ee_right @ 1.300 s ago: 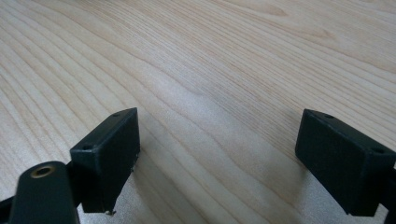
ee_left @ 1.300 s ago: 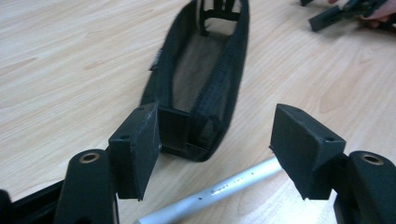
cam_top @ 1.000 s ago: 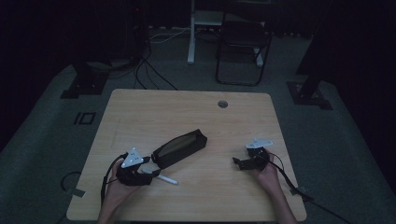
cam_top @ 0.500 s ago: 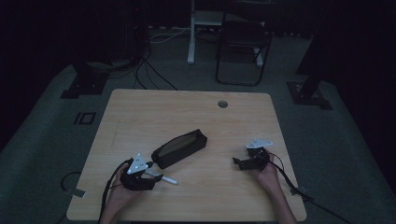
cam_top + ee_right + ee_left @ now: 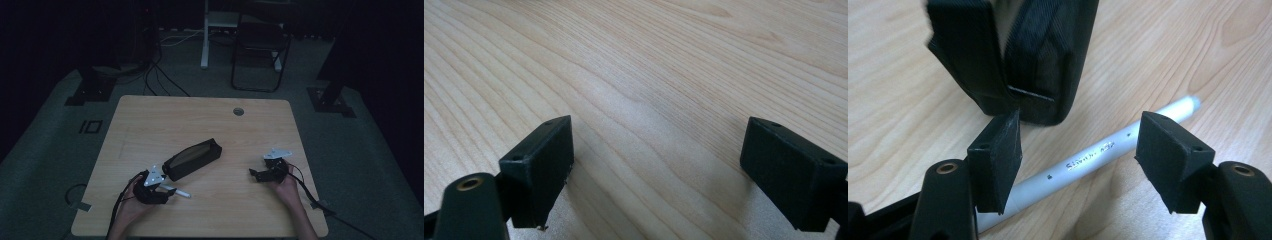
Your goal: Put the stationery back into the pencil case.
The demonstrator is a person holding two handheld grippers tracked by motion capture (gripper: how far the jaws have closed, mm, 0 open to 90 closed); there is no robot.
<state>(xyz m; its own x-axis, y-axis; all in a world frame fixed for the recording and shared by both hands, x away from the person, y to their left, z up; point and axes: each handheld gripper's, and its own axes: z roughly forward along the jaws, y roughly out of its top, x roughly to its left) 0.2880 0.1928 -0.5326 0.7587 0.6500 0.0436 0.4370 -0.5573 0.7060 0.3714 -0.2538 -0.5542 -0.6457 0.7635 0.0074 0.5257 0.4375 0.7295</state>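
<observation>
A white pen [image 5: 181, 193] lies on the wooden table [image 5: 200, 120], just in front of the near end of a black zip pouch [image 5: 192, 158]. My left gripper [image 5: 167, 192] is low over the pen, and its jaws have just been closing a little. In the left gripper view the pen [image 5: 1128, 136] runs across between the two pads [image 5: 998, 155], which stand apart from it, and the pouch [image 5: 1043, 60] is right behind. My right gripper [image 5: 255, 174] rests open at the right of the table. Bare wood lies between its pads [image 5: 541, 165].
A round cable hole [image 5: 238, 111] sits near the table's far edge. Cables trail off the near edge from both grippers. A dark chair [image 5: 260, 55] and stand feet are on the floor beyond the table.
My left gripper has sunk and come slightly nearer the table's front edge, down over the white pen. The right gripper and the pouch have kept still.
</observation>
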